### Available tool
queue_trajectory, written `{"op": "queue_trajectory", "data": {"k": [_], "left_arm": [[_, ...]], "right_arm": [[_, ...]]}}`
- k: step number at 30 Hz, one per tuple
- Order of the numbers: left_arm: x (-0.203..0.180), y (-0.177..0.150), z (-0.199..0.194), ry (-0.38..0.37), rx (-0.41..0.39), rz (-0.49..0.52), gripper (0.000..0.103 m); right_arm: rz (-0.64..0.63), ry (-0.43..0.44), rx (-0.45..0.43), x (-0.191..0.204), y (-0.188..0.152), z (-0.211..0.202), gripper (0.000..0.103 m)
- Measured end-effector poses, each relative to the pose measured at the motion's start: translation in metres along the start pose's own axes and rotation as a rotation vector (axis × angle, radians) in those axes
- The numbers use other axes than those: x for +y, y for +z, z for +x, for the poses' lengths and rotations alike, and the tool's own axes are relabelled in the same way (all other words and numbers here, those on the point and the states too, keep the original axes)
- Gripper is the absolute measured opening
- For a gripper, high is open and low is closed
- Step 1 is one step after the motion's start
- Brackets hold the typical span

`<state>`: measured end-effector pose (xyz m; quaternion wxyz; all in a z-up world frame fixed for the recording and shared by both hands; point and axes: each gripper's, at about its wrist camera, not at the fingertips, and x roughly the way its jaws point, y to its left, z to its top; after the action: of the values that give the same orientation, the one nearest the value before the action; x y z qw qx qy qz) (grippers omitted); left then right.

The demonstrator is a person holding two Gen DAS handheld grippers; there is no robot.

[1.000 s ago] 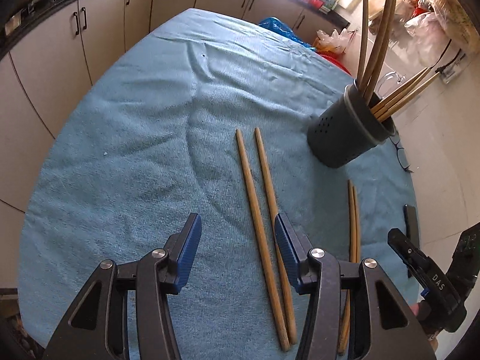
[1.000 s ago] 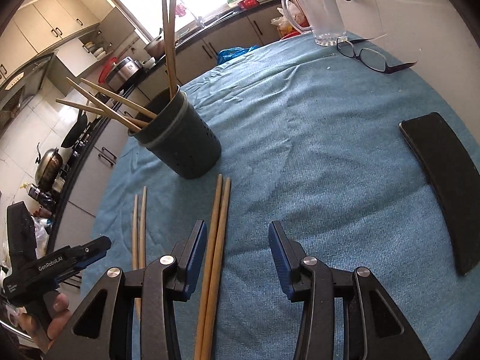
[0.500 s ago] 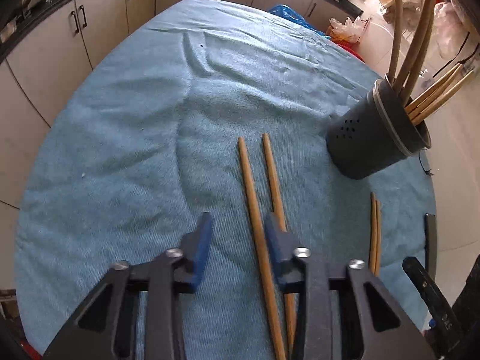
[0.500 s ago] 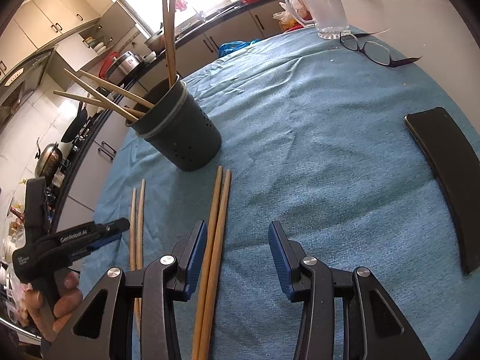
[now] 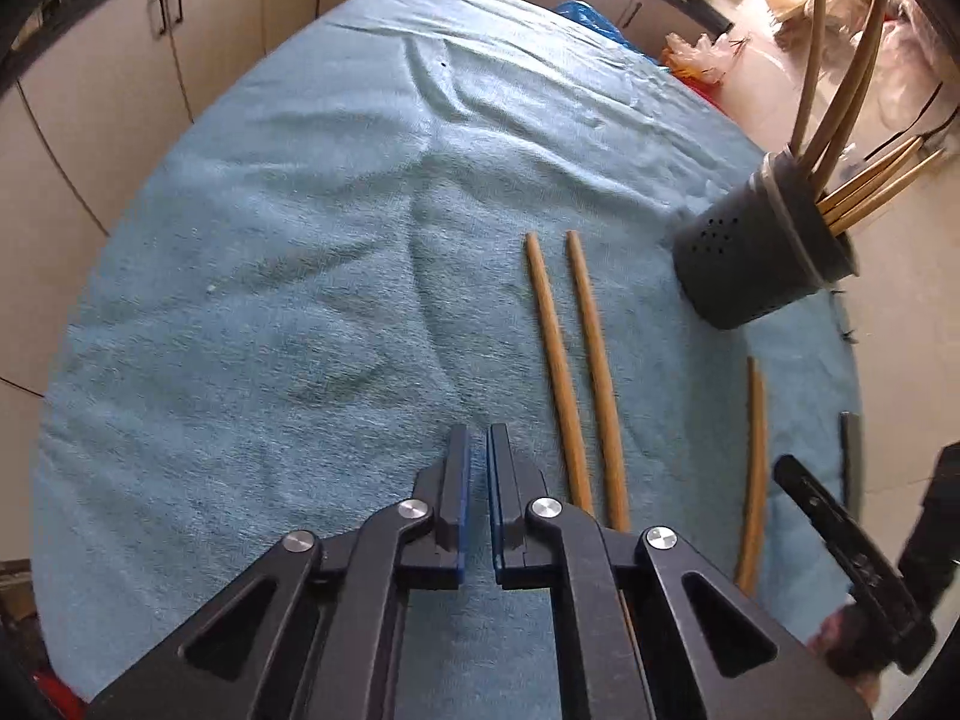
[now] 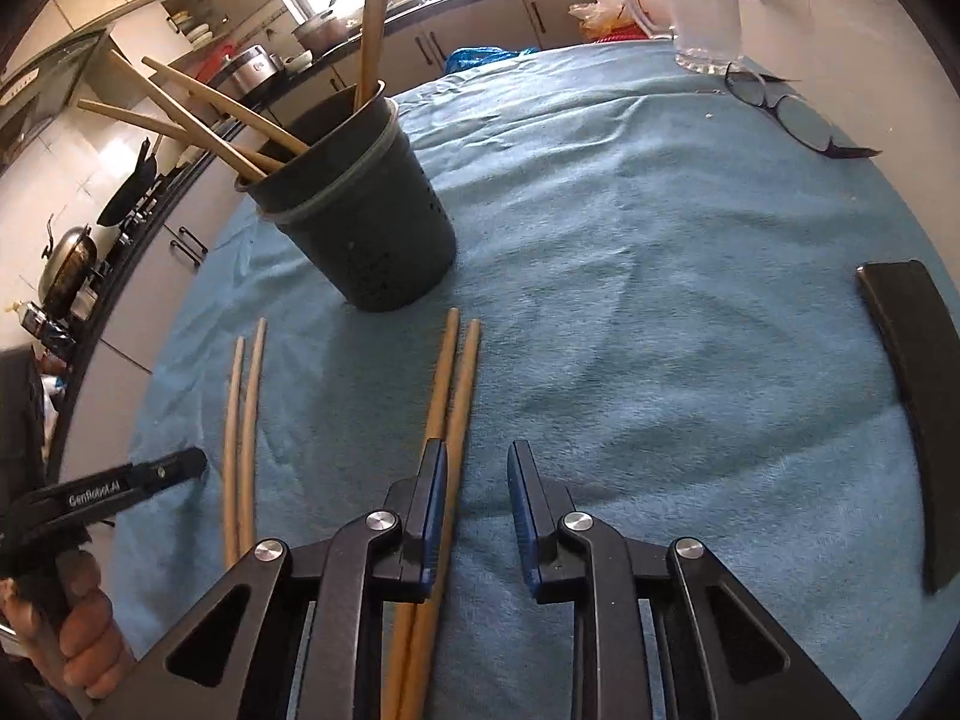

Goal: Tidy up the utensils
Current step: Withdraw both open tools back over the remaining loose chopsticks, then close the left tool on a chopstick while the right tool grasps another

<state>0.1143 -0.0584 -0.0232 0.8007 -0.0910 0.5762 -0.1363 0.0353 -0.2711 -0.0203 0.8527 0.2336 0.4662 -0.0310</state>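
A dark perforated utensil holder [image 6: 366, 228] with several wooden chopsticks stands on the blue cloth; it also shows in the left wrist view [image 5: 756, 258]. A darker chopstick pair [image 6: 450, 396] lies flat before it, running under my right gripper's left finger. A paler pair [image 6: 243, 420] lies to its left. My right gripper [image 6: 477, 480] is open and empty above the cloth, beside the darker pair. My left gripper [image 5: 475, 450] is shut with nothing between its pads, left of a chopstick pair [image 5: 570, 360]. Another chopstick [image 5: 753, 468] lies further right.
A blue towel [image 6: 660, 300] covers the round table. A black flat case [image 6: 912, 372] lies at the right edge. Glasses [image 6: 786, 114] and a clear jug [image 6: 696, 6] stand at the far side. Kitchen cabinets [image 5: 150, 30] surround the table.
My left gripper has closed from wide open to shut, empty, and shifted left of the chopsticks. My right gripper has narrowed somewhat and moved closer to the holder.
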Motion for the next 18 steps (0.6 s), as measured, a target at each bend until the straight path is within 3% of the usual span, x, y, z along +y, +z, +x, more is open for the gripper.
{"op": "queue_trajectory", "data": {"k": [5,14,18], "left_arm": [[-0.007,0.004,-0.002,-0.050,0.003,-0.003,0.009],[-0.015,0.008,0.005,-0.041,0.011,0.008,0.013],[-0.015,0.009,0.004,-0.032,0.007,0.006,0.019]], "right_arm": [[-0.020,-0.021,0.014,0.004,0.002,0.005,0.023],[-0.095,-0.079,0.013,0.016,0.002,0.010,0.023],[-0.155,-0.151,0.019,0.020,0.000,0.009,0.019]]}}
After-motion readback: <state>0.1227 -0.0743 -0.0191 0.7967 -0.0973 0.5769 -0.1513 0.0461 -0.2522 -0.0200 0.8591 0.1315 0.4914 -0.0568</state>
